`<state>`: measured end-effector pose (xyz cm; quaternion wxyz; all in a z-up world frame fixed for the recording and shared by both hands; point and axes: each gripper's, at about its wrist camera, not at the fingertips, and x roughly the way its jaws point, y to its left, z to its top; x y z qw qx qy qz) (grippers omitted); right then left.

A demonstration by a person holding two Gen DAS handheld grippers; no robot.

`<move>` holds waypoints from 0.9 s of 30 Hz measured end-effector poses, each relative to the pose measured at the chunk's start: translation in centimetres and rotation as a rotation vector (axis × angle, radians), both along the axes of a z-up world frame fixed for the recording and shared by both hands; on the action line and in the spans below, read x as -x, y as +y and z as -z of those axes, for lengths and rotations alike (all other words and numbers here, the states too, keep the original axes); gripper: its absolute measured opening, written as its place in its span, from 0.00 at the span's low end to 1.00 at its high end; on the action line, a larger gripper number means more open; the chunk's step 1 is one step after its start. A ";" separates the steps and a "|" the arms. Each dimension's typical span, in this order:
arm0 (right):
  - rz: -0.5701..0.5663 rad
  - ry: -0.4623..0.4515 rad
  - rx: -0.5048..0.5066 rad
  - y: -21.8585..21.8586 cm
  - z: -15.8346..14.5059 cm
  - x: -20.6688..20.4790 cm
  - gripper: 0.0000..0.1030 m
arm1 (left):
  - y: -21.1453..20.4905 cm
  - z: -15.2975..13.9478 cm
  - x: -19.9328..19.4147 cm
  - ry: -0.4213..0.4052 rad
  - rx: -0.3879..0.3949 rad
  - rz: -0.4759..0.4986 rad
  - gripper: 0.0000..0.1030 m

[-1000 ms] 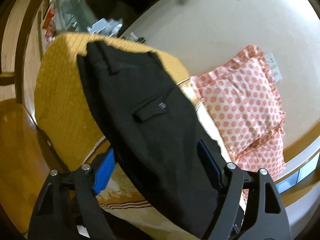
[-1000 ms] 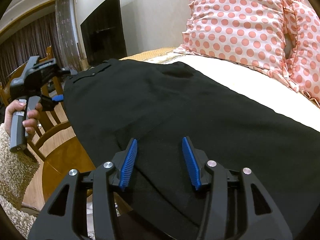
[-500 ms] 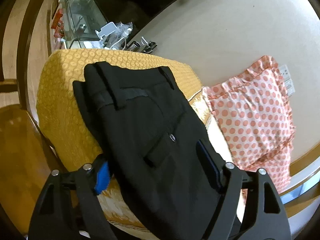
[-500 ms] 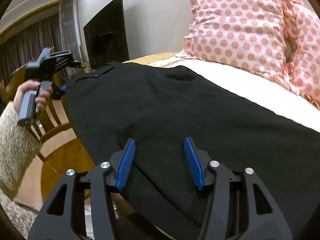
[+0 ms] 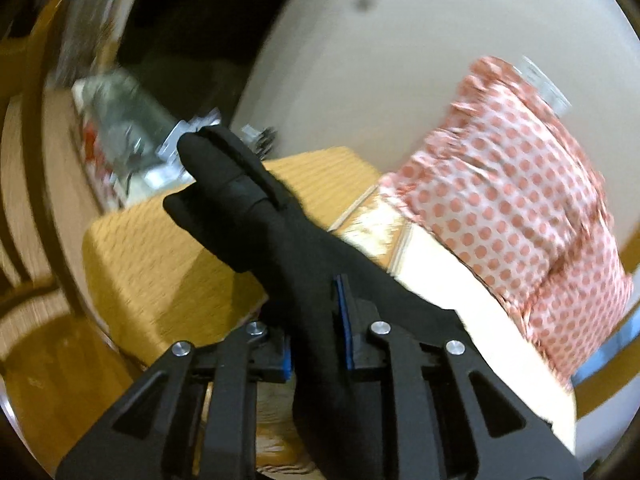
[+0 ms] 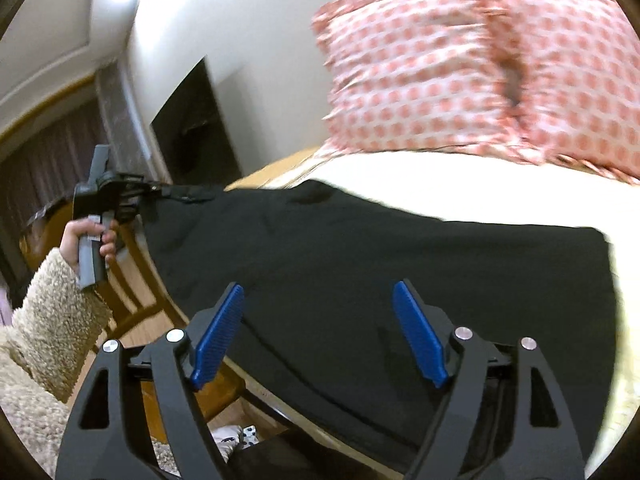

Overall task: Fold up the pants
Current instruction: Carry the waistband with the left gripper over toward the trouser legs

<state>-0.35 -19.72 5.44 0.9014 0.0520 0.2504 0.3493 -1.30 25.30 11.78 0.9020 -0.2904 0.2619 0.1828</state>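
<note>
Black pants (image 6: 360,264) lie across a bed with a cream sheet (image 6: 460,188). My left gripper (image 5: 316,328) is shut on the waistband end of the pants (image 5: 256,208), which is bunched and lifted above the yellow cover (image 5: 160,264). In the right wrist view the left gripper (image 6: 150,190) holds that end at the far left, off the bed edge. My right gripper (image 6: 320,332) is open, its blue pads (image 6: 216,336) just above the pants' near edge, holding nothing.
Pink polka-dot pillows (image 6: 460,64) stand at the back of the bed, also in the left wrist view (image 5: 520,208). A wooden chair (image 6: 132,276) is beside the bed at left. A dark TV (image 6: 192,120) hangs on the wall. Clutter (image 5: 132,136) sits on a stand beyond the bed.
My left gripper closed on the waistband end and lifted it, bunching the cloth. My right gripper opened wider and drew back a little; both views are motion-blurred.
</note>
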 end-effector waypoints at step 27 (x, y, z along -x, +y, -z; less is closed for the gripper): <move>0.515 0.124 -0.180 -17.8 3.2 2.0 0.78 | -38.3 2.5 -4.1 0.063 -0.232 1.114 0.12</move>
